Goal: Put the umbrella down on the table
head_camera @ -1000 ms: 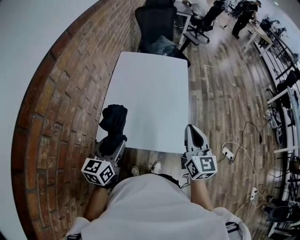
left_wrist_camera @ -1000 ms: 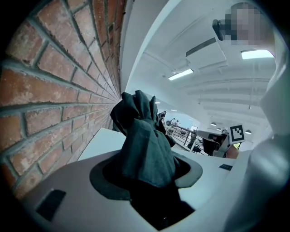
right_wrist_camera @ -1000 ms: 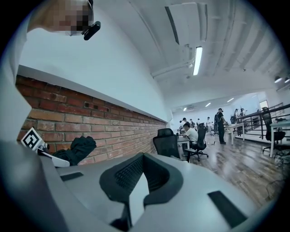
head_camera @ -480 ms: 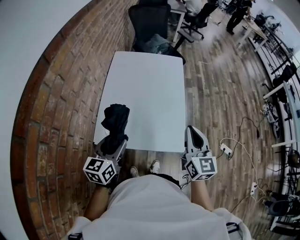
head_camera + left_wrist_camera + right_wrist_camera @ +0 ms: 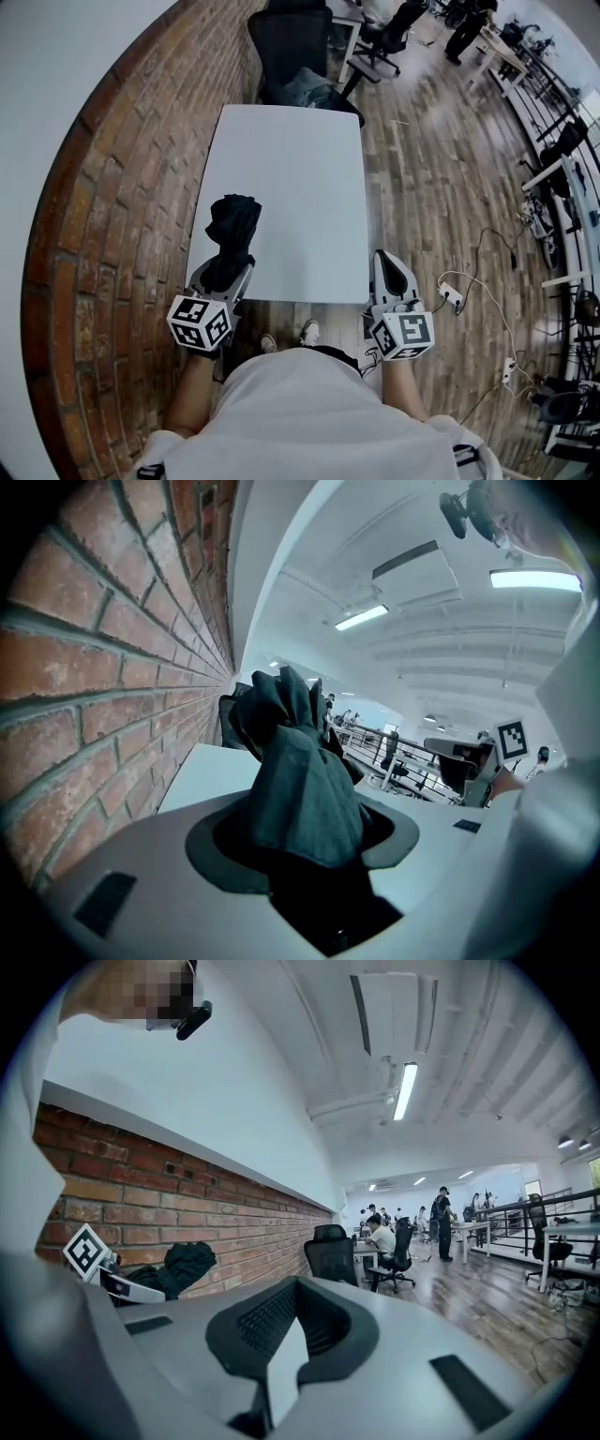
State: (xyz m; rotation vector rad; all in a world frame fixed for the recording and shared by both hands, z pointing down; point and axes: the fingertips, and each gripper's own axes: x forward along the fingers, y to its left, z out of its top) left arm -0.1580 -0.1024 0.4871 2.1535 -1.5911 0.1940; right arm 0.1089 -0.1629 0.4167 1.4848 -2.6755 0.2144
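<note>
White surface (image 5: 300,178) lies ahead of both grippers. Dark folded umbrella (image 5: 232,223) clamped in the left gripper (image 5: 223,274), sticking forward out of its jaws over the surface's near corner. Right gripper (image 5: 391,270) empty, jaws together, well apart from the umbrella.

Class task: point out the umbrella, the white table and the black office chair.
umbrella (image 5: 232,223), head view, bunched dark fabric.
white table (image 5: 300,178), head view, bare top.
black office chair (image 5: 286,42), head view, backrest.

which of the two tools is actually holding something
The left tool: its jaws grip the dark folded umbrella over the white table. The right tool is shut on nothing.
</note>
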